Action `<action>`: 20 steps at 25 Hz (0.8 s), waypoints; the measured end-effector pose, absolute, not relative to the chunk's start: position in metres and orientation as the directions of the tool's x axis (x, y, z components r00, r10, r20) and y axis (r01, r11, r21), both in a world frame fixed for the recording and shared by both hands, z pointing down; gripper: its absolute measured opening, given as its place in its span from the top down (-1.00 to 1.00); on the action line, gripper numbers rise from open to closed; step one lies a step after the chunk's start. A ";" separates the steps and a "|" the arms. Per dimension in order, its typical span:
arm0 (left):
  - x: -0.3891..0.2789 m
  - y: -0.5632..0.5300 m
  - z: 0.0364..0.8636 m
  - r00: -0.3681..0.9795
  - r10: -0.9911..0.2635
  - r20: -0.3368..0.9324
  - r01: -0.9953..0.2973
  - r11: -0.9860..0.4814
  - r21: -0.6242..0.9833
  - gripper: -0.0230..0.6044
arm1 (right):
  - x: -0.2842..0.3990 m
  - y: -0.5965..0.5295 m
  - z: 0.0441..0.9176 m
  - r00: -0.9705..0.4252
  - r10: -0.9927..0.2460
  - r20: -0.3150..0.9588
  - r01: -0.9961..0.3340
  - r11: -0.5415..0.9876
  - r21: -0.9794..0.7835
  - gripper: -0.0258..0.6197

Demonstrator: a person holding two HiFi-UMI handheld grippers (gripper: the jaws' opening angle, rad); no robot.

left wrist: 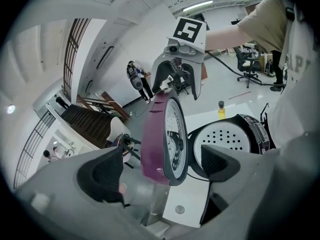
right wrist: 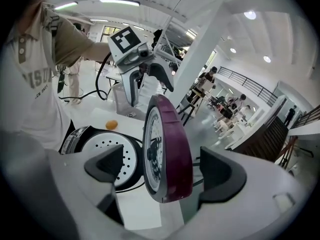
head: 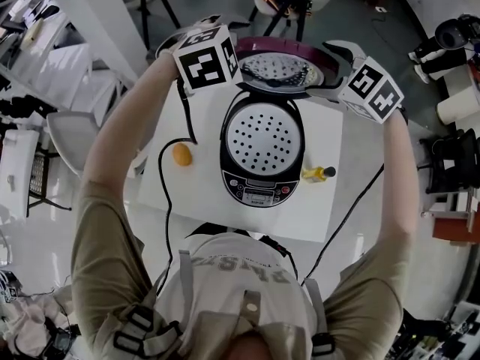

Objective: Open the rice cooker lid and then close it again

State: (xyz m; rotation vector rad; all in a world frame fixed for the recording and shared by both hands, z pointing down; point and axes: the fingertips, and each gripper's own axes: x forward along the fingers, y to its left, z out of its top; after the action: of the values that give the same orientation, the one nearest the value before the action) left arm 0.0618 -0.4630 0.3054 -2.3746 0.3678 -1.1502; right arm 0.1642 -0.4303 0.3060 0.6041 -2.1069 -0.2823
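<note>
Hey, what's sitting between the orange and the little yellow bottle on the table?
The open rice cooker stands between the orange and the yellow bottle, its purple lid raised; the head view shows this.

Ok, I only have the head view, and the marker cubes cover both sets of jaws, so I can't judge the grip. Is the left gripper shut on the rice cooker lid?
Observer: No. The left gripper has its jaws apart. The purple lid stands between them with a gap on each side.
Operator: And the right?
Observer: The right gripper also straddles the lid's rim with its jaws apart, not pinching.
Operator: How far open is the lid?
Observer: Seen edge-on, it stands roughly upright beside the perforated inner cover.
</note>
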 end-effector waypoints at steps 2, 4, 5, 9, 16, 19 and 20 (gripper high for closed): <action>0.065 -0.464 0.310 0.613 -0.410 0.676 -0.020 -0.863 -0.505 -0.67 | 0.164 -0.432 0.310 -0.473 -0.503 0.723 -0.303 0.864 0.402 -0.56; 0.066 -0.465 0.314 0.607 -0.397 0.688 -0.006 -0.869 -0.496 -0.67 | 0.164 -0.435 0.313 -0.472 -0.495 0.729 -0.293 0.868 0.400 -0.55; 0.067 -0.465 0.316 0.603 -0.392 0.695 0.002 -0.870 -0.492 -0.67 | 0.164 -0.436 0.314 -0.472 -0.491 0.732 -0.288 0.871 0.399 -0.55; 0.071 -0.464 0.321 0.586 -0.366 0.723 0.039 -0.878 -0.477 -0.67 | 0.166 -0.435 0.320 -0.468 -0.467 0.750 -0.273 0.884 0.380 -0.54; 0.071 -0.458 0.334 0.553 -0.328 0.766 0.084 -0.892 -0.443 -0.67 | 0.167 -0.431 0.323 -0.467 -0.447 0.763 -0.259 0.894 0.366 -0.54; 0.071 -0.455 0.335 0.548 -0.328 0.769 0.086 -0.893 -0.442 -0.67 | 0.166 -0.429 0.322 -0.474 -0.441 0.762 -0.263 0.897 0.356 -0.54; 0.070 -0.453 0.335 0.547 -0.330 0.769 0.085 -0.893 -0.443 -0.67 | 0.166 -0.427 0.322 -0.474 -0.439 0.763 -0.261 0.898 0.354 -0.54</action>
State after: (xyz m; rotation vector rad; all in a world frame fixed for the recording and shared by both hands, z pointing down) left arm 0.0701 -0.4534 0.3350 -2.3545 0.1989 -1.3006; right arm 0.1659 -0.4273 0.3224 0.5022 -2.0913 -0.2317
